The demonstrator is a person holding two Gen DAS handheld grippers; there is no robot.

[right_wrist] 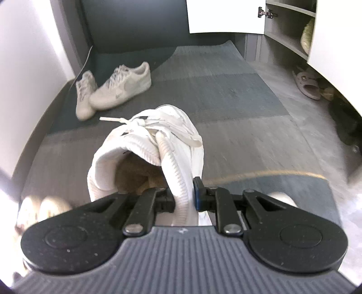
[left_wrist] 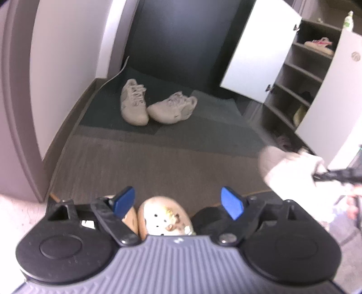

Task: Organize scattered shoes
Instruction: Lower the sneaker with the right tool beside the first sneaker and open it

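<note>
Gripping the ribbed collar of a white lace-up sneaker, the right gripper has its jaws clenched on the padded rim, the shoe hanging above the grey carpeted floor. The left gripper stands released, its blue-tipped fingers wide apart above a gold perforated clog toe, not touching it.

A pair of beige low-top trainers lies on the dark green mat, toes touching, near the rounded white wall at the left. Between that pair and the tall open shoe cabinet at the right, a broad stretch of carpet lies free. The cabinet's white door swings outward over the mat's far edge.

Only the left wrist view shows the cabinet's upper shelves, with a pink-and-white shoe on one and a pale bottle on top; there the held sneaker appears as a blurred white mass at the right. Only the right wrist view shows a pale pink slide sandal on the floor at the cabinet's foot and a door hinge.

A swoosh-like mark shows on one trainer's side; no writing is legible.
</note>
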